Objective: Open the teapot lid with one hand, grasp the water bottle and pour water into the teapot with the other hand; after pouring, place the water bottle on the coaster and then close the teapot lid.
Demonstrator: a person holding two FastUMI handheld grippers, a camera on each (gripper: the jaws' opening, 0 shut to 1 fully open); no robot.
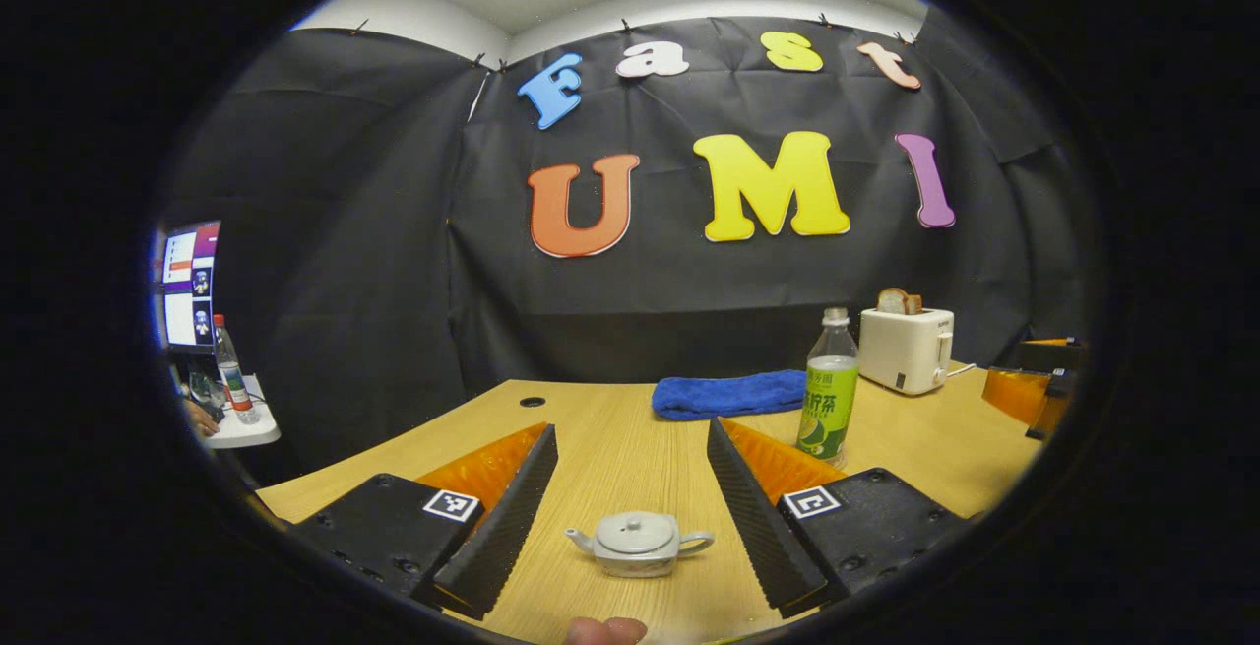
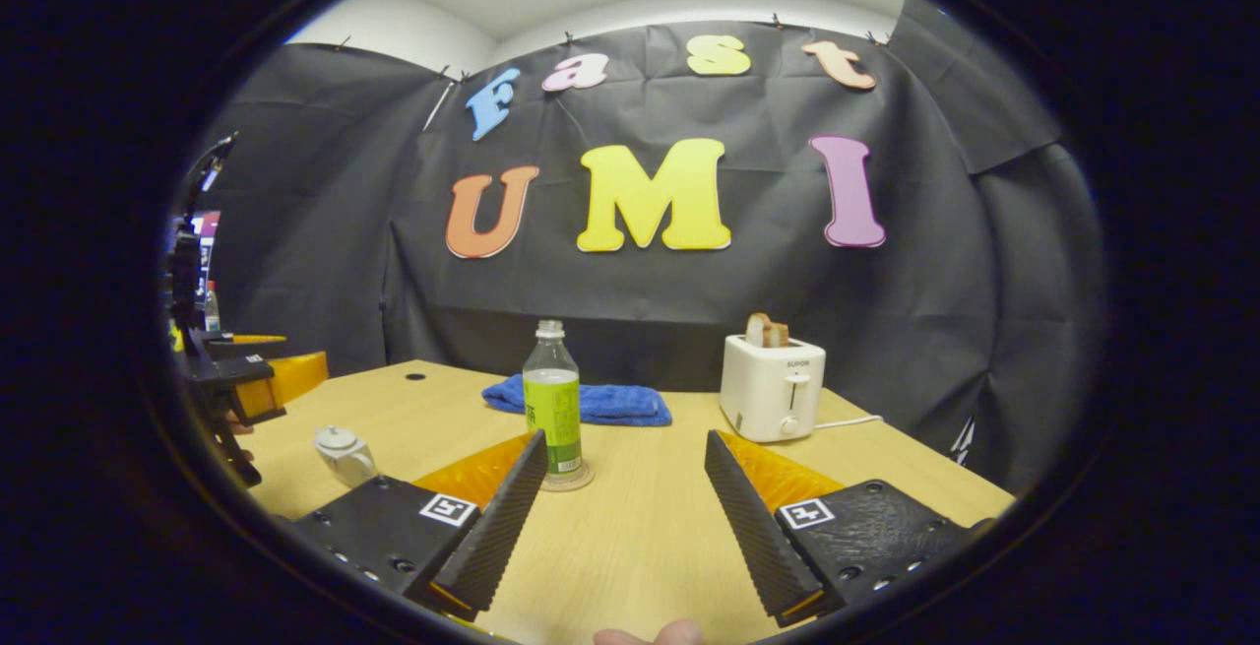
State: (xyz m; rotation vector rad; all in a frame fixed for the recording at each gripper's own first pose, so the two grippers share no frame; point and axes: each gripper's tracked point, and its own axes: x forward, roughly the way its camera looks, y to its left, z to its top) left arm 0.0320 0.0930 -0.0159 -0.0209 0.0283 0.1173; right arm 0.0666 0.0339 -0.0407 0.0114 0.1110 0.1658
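Nothing of the task appears started. Left hand-held gripper: fingers spread wide, holding nothing, hovering over the near edge of the counter. Teapot sits between its fingers near that edge, lid on. Next right, water bottle stands upright toward the counter's middle, resting on the coaster, a blue towel behind it. Right hand-held gripper: also wide open, empty, bottle ahead just left of its line. Toaster at far right edge. Remaining: lid off, grasp, pour, return bottle, lid on.
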